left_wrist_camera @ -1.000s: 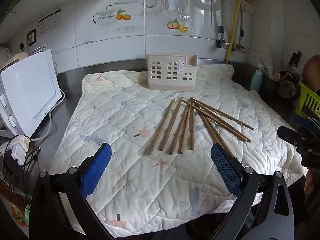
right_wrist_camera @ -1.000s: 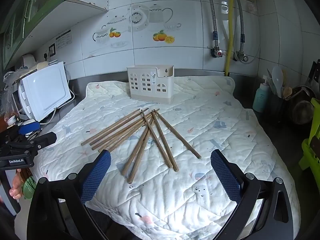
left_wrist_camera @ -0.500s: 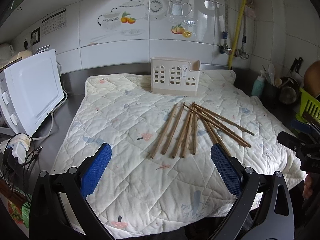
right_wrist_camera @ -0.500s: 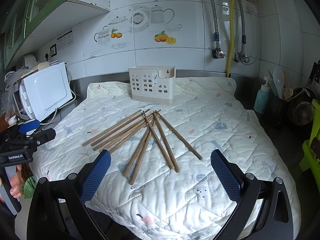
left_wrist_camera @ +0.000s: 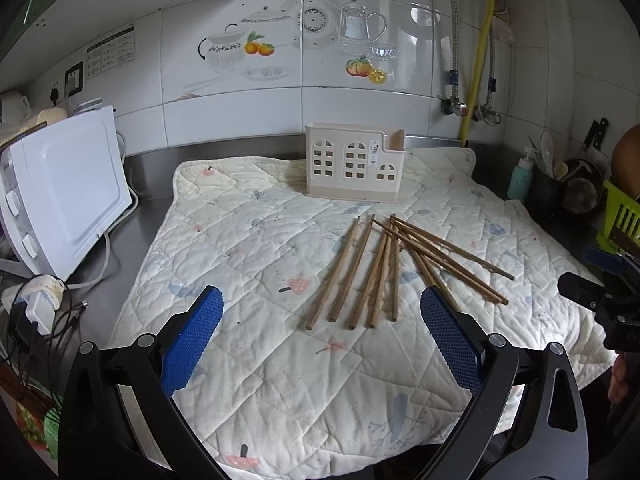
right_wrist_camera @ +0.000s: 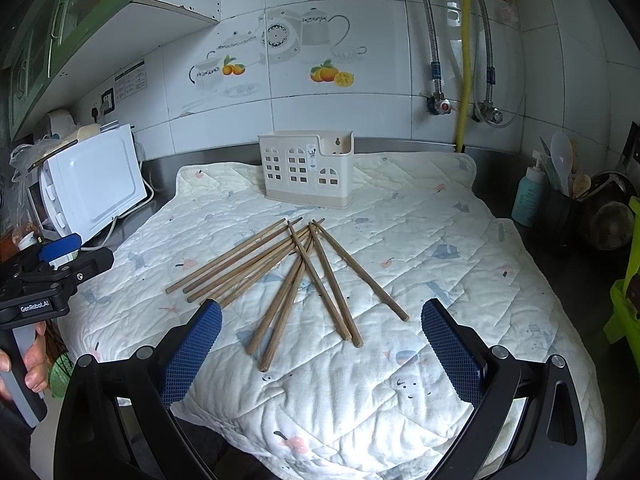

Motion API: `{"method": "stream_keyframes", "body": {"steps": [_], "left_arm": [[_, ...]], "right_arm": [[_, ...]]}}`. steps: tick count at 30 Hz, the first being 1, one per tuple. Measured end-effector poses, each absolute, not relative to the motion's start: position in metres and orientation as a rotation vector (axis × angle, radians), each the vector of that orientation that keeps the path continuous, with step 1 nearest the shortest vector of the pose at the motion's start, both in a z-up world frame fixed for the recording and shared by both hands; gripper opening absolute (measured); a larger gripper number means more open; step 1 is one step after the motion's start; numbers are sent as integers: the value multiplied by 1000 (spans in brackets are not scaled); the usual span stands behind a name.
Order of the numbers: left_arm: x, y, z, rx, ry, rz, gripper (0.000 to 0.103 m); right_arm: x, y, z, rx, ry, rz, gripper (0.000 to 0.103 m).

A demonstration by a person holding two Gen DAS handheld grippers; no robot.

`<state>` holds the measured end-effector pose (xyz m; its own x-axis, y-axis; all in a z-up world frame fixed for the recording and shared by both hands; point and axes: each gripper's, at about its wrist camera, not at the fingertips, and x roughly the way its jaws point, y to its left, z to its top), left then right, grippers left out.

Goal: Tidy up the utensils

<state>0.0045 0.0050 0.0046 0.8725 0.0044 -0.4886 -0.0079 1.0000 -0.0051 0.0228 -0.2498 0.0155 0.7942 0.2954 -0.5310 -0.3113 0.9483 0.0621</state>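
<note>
On the quilted mat (left_wrist_camera: 248, 368) that covers the steel tabletop (left_wrist_camera: 148, 176), a loose fan of wooden chopsticks (left_wrist_camera: 384, 268) lies flat, their far ends bunched and crossing, their near ends splayed toward the viewer. Just beyond them, at the far middle of the mat, a cream utensil holder (left_wrist_camera: 354, 168) with window-shaped cutouts stands upright, apart from the sticks.

Both tools hover at the near edge of the mat, touching nothing. Seen from its own camera, the left gripper (left_wrist_camera: 320, 320) has its jaws spread wide, the blue pads (left_wrist_camera: 190, 340) well apart, with the near ends of the chopsticks lying between and just beyond them. The right gripper (right_wrist_camera: 320, 328) likewise has its jaws spread, empty, the sticks (right_wrist_camera: 296, 276) fanned out ahead of it.

To the far left a white microwave (left_wrist_camera: 60, 192) sits on the tabletop, with a plug and cables (left_wrist_camera: 40, 308) near it. At the right edge stand a teal bottle (right_wrist_camera: 528, 196), a dark crock of spoons (right_wrist_camera: 560, 184) and a green basket (left_wrist_camera: 620, 216). Fruit and teapot decals (right_wrist_camera: 280, 52) mark the tiled wall behind.
</note>
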Motion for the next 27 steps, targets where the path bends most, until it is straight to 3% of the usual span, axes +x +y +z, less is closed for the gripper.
{"method": "stream_keyframes", "body": {"steps": [18, 27], "left_arm": [[27, 14, 12, 3, 478, 0, 97], [41, 21, 8, -54, 489, -35, 97]], "right_arm": [[49, -259, 15, 3, 589, 309, 95], [64, -269, 5, 14, 622, 306, 81]]}}
